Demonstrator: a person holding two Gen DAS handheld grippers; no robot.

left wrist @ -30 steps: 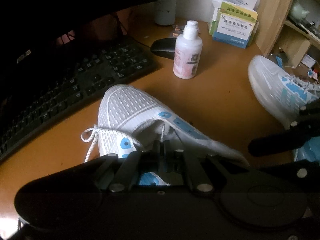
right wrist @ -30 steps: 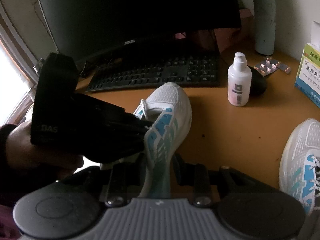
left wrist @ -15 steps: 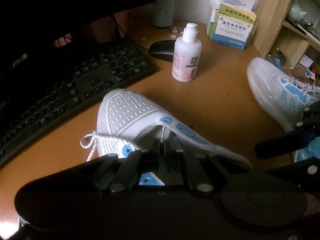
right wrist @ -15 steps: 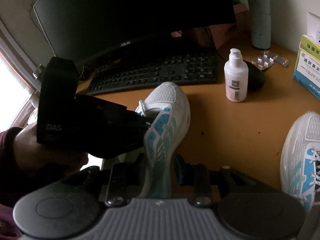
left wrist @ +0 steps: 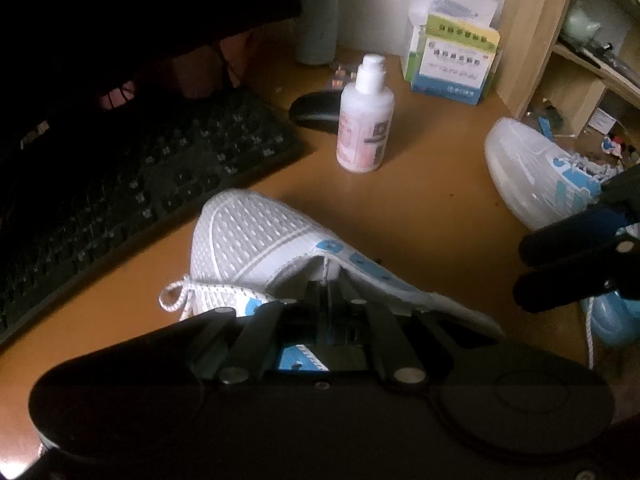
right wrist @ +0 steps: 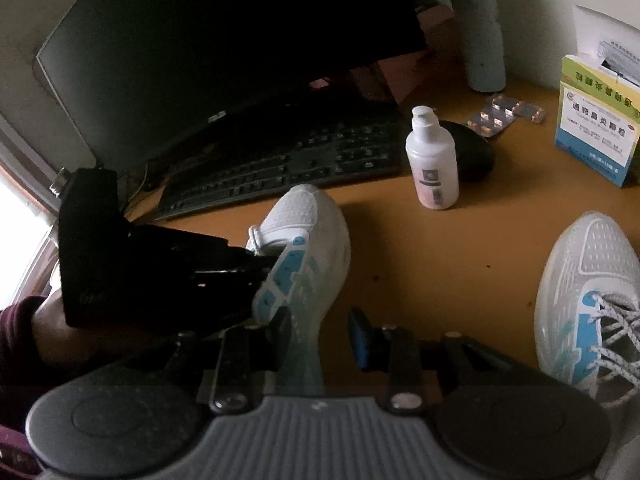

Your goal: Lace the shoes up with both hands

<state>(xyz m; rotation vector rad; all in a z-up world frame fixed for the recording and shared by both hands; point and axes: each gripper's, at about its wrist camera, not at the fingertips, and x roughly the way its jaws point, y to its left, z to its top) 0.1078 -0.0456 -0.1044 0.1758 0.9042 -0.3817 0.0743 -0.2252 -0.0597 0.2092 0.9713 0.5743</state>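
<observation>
Threading stage, early: the white mesh sneaker with blue eyelet patches (left wrist: 272,248) lies tipped on its side mid-worktop, toe toward 12 o'clock in the left wrist view, eyelet rows mostly bare. Only one crossing of the white speckled lace (left wrist: 188,292) shows, looping out at 9 o'clock of the shoe.

Left gripper (left wrist: 326,292): jaws fully closed, pinching a thin lace strand that runs up into the throat of the shoe. Which eyelet it feeds I can't tell; the tips hide it.

Right gripper (right wrist: 320,336): jaws part open and straddling the translucent sole edge of the same shoe. The left pad sits against the sole, the blue-lined right pad stands apart from it, so no clamp, more a steadying rest.

The second, matching sneaker (right wrist: 592,292) sits at 3 o'clock of the first, well apart, already laced. The orange-brown wooden worktop (right wrist: 432,248) also carries a black keyboard (right wrist: 288,168) at 11 o'clock and a white pump bottle (right wrist: 434,168) at 1 o'clock, both clear of the work.

Judgement on the next move: the left pulls its strand through and lines the tip up on the next open eyelet. The right should either close properly on the sole to stop the shoe rolling, or leave it and take the free lace end. Risk: shoe is unstable on its side, and a pull will drag it.
</observation>
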